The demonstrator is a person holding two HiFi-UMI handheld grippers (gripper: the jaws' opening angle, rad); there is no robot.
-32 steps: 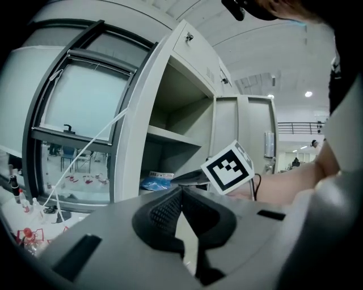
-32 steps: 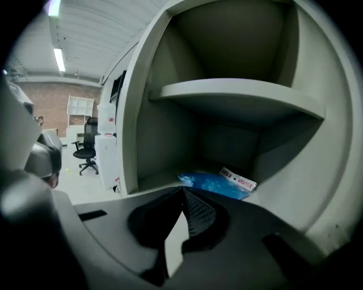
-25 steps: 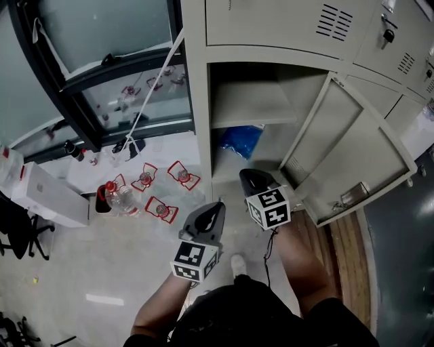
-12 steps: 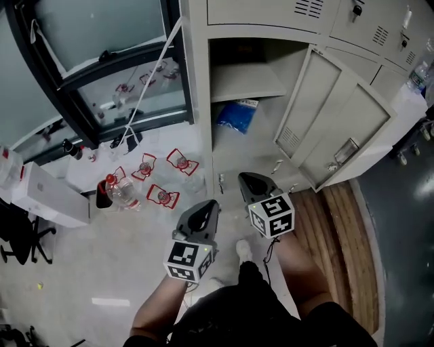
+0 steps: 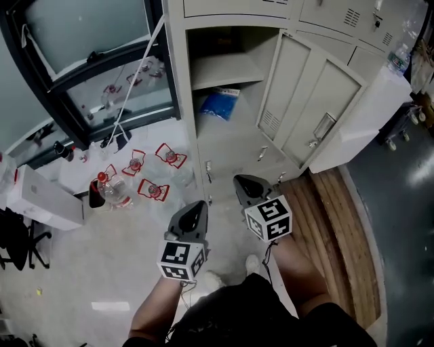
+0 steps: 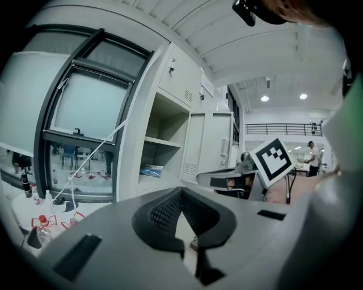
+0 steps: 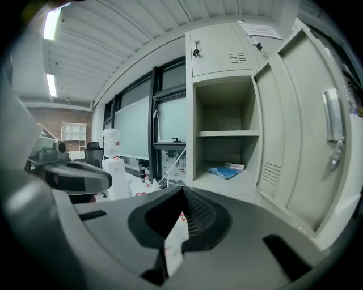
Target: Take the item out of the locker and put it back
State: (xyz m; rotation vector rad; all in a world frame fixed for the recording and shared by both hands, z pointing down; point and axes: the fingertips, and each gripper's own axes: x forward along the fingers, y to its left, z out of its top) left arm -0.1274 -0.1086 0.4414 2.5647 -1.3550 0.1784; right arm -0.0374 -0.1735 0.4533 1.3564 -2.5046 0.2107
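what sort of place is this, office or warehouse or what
Probably an office or lab locker corner: a bank of grey metal lockers, one door open, a black-framed glass partition, and an office chair.

Matt painted metal locker (image 5: 224, 69), plastic packet (image 5: 218, 104)

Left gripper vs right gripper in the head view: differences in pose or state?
The right gripper sits further forward, close to the base of the open locker; the left gripper hangs back over the floor. The left gripper is nearer the bottles; the right gripper nearer the open door. Shared: both shut, both empty, both pointing toward the locker.
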